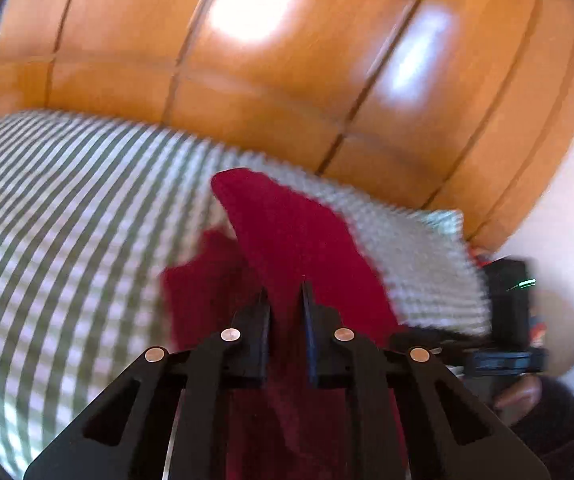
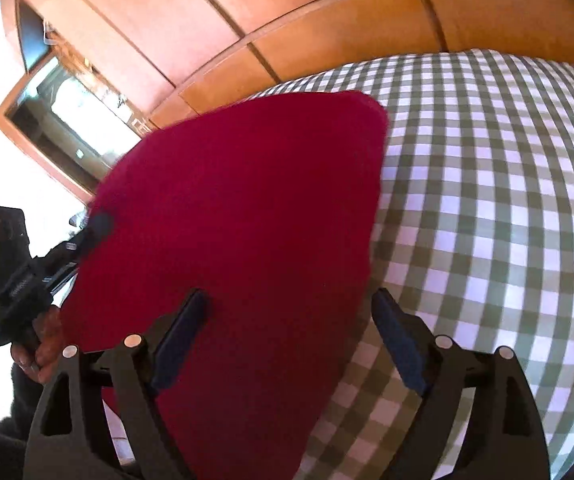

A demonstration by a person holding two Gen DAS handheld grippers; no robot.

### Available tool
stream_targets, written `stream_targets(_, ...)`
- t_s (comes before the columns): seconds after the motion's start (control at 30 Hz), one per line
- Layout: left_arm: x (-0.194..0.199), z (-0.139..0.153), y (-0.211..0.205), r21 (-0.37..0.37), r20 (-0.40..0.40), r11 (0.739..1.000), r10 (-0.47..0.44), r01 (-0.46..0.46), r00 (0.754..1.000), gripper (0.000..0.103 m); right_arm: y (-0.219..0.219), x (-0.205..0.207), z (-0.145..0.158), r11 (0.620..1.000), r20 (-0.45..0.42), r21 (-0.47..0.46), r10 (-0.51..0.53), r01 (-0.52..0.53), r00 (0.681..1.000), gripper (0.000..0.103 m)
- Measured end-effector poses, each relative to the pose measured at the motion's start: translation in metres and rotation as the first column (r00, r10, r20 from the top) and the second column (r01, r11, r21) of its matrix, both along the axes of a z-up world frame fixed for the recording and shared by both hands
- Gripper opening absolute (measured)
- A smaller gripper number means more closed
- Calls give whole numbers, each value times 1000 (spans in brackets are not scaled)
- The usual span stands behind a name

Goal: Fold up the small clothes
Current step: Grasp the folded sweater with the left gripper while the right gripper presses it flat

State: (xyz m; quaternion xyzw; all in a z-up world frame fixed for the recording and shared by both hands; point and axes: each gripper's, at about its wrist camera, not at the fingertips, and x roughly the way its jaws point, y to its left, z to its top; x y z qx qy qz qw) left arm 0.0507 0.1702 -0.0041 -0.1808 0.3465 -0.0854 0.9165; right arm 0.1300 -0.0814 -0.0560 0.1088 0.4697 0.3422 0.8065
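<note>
A dark red cloth point(image 1: 287, 232) lies partly on a green-and-white checked bed cover point(image 1: 67, 220). My left gripper point(image 1: 285, 288) has its fingers close together, with the red cloth pinched between them and running back under the gripper. In the right wrist view the red cloth point(image 2: 239, 208) is raised as a broad sheet, and the left gripper point(image 2: 95, 226) holds its left edge. My right gripper point(image 2: 289, 300) stands wide open over the cloth's lower part, and its pads are off the fabric. A hand point(image 2: 45, 344) holds the left gripper's handle.
Orange wooden cupboard panels point(image 1: 287, 80) rise behind the bed. The checked cover point(image 2: 487, 220) stretches away to the right of the cloth. A framed mirror or window point(image 2: 67, 120) is at the far left. The right gripper's body point(image 1: 509, 300) and a hand point(image 1: 519, 394) show at the right edge.
</note>
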Motion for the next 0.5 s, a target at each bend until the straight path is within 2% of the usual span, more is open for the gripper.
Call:
stream_targets(0.03, 7, -18, 2, 35, -72, 999, 29, -26, 997, 13, 6, 0, -5, 1000, -8, -17, 6, -6, 1000, 85)
stream_targets(0.1, 16, -44, 2, 67, -148, 997, 60, -51, 987, 13, 16, -1, -12, 998, 7, -57, 11, -11, 1000, 84)
stream_targets(0.13, 17, -53, -1, 81, -158, 995, 71, -59, 985, 13, 20, -2, -15, 997, 22, -81, 13, -11, 1000, 84)
stream_targets(0.2, 17, -54, -10, 146, -139, 987, 86, -66, 987, 13, 22, 1, -21, 997, 4, -76, 7, -7, 1000, 84)
stream_targets(0.3, 13, -43, -14, 170, -136, 982, 108, -84, 985, 15, 19, 3, -24, 998, -14, -57, 2, -2, 1000, 84)
stream_targets(0.5, -3, -16, -33, 311, -65, 943, 149, -122, 987, 21, -1, -1, -16, 1000, -37, -13, 7, -7, 999, 86)
